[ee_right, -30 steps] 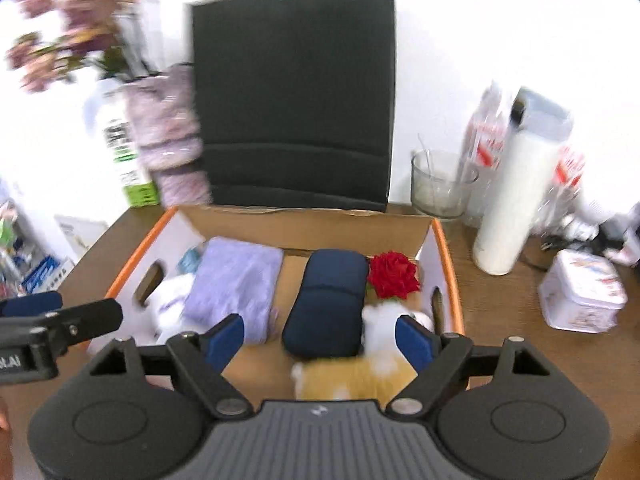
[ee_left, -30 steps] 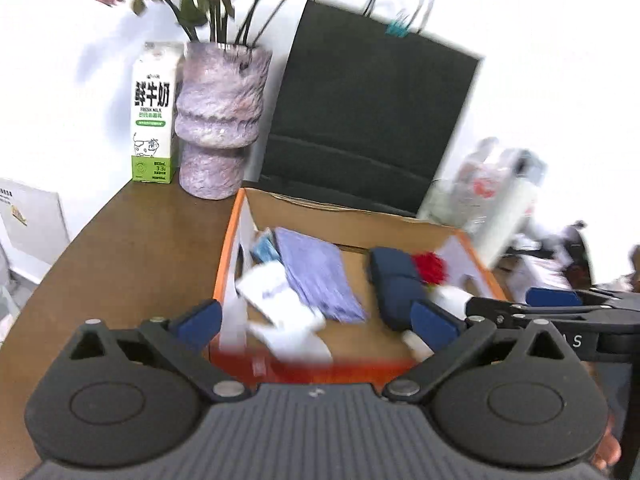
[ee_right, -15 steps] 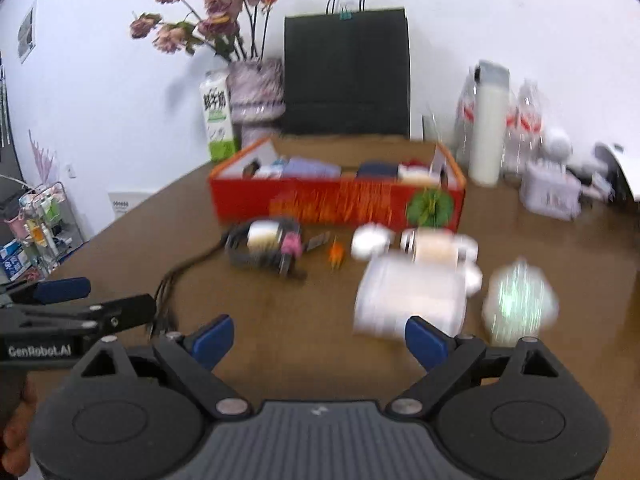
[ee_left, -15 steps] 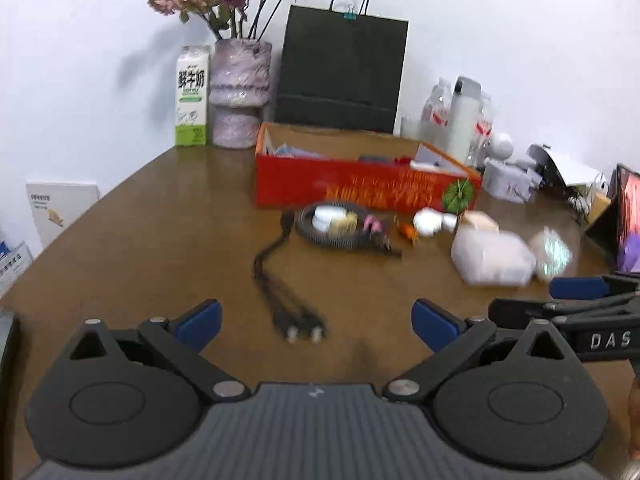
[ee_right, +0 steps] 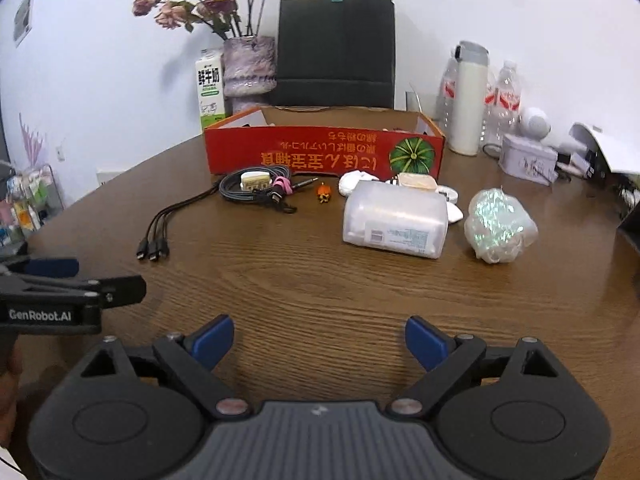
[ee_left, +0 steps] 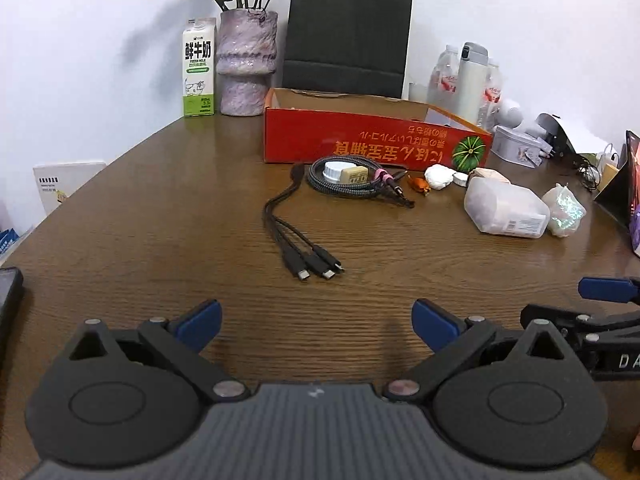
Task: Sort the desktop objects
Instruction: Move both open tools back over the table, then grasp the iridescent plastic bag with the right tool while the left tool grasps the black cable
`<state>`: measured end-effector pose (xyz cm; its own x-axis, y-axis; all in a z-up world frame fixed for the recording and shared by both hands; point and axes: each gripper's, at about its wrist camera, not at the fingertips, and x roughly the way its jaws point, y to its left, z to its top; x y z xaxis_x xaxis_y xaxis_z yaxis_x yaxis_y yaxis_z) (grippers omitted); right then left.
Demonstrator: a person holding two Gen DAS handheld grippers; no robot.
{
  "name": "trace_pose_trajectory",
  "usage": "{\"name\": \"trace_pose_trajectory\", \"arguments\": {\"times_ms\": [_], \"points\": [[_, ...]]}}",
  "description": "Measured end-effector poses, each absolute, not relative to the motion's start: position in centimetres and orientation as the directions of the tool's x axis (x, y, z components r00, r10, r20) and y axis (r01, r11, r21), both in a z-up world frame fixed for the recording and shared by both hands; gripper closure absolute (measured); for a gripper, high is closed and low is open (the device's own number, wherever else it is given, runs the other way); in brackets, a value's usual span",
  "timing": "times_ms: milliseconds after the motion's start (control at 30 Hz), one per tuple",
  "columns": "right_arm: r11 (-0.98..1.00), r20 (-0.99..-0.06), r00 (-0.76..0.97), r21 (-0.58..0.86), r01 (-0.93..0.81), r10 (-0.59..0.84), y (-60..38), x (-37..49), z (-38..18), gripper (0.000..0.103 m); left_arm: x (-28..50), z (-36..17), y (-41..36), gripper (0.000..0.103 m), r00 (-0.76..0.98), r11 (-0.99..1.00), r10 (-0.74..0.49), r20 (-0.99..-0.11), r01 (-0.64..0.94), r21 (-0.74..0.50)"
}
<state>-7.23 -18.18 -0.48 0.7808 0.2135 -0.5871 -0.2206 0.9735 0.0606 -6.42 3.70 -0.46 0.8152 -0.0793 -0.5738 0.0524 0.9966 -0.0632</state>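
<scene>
**Over the near worktop edge: both tools empty, next pick pending**

Over the near edge of the worktop (ee_left: 168, 216), the left tool (ee_left: 316, 316) and right tool (ee_right: 319, 338) hang with jaws spread wide, gripping nothing and touching nothing. Loose items lie well ahead, before the red box (ee_right: 324, 152): a black cable (ee_left: 298, 236), a white packet (ee_right: 394, 220), a shiny wrapped ball (ee_right: 498, 226). Judged next: reach forward, straddle one item, close.
</scene>
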Motion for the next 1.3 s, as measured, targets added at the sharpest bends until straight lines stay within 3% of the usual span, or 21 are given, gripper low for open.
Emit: {"name": "trace_pose_trajectory", "arguments": {"times_ms": [267, 500, 767, 933, 1000, 1067, 1100, 1167, 1233, 1267, 1300], "points": [[0.97, -0.584, 0.774, 0.155, -0.19, 0.245, -19.3, -6.7, -0.7, 0.011, -6.2, -0.7, 3.1, 0.0, 0.802, 0.997, -0.078, -0.592, 0.075, -0.03], [0.974, -0.608, 0.761, 0.134, -0.183, 0.227, -19.2, -6.0, -0.6, 0.011, -6.5, -0.3, 3.5, 0.0, 0.826, 0.996, -0.086, -0.557, 0.07, -0.05], [0.999, -0.524, 0.851, -0.003, -0.038, 0.031, -23.7, -3.3, 2.3, 0.013, -2.6, 0.6, 3.9, 0.0, 0.825, 0.995, -0.101, -0.556, 0.083, -0.057], [1.0, -0.535, 0.845, 0.019, 0.009, 0.003, -27.0, 1.5, 2.7, 0.027, 2.8, 1.6, 5.5, 0.002, 0.829, 0.996, -0.087, -0.552, 0.056, -0.073], [1.0, -0.575, 0.818, -0.003, 0.009, -0.009, -27.3, 4.0, 2.0, 0.038, 5.6, 1.7, 6.7, 0.013, 0.809, 0.997, -0.051, -0.585, 0.008, -0.076], [1.0, -0.62, 0.785, -0.016, 0.006, -0.015, -27.3, 6.2, 1.0, 0.042, 7.8, 1.4, 7.3, 0.032, 0.786, 0.998, -0.054, -0.616, 0.016, -0.067], [1.0, -0.634, 0.773, -0.018, 0.003, -0.013, -27.2, 6.9, 0.5, 0.049, 8.8, 1.0, 7.4, 0.035, 0.769, 0.998, -0.052, -0.637, 0.024, -0.053], [1.0, -0.638, 0.77, -0.006, -0.004, 0.0, -27.1, 7.4, 0.0, 0.052, 9.9, 0.1, 7.6, 0.041, 0.75, 1.0, -0.019, -0.661, 0.003, -0.026], [1.0, -0.634, 0.773, -0.003, -0.003, 0.0, -27.0, 7.4, -0.4, 0.057, 9.6, -0.3, 7.2, 0.049, 0.769, 1.0, 0.018, -0.639, -0.004, 0.023], [1.0, -0.633, 0.774, -0.007, -0.002, -0.003, -26.9, 7.3, -0.5, 0.061, 9.3, -0.2, 7.0, 0.071, 0.774, 1.0, 0.004, -0.633, 0.014, 0.023], [1.0, -0.629, 0.778, -0.01, 0.0, -0.006, -26.8, 7.1, -0.4, 0.063, 9.1, -0.2, 6.8, 0.085, 0.776, 0.999, -0.016, -0.63, 0.034, 0.016]]}}
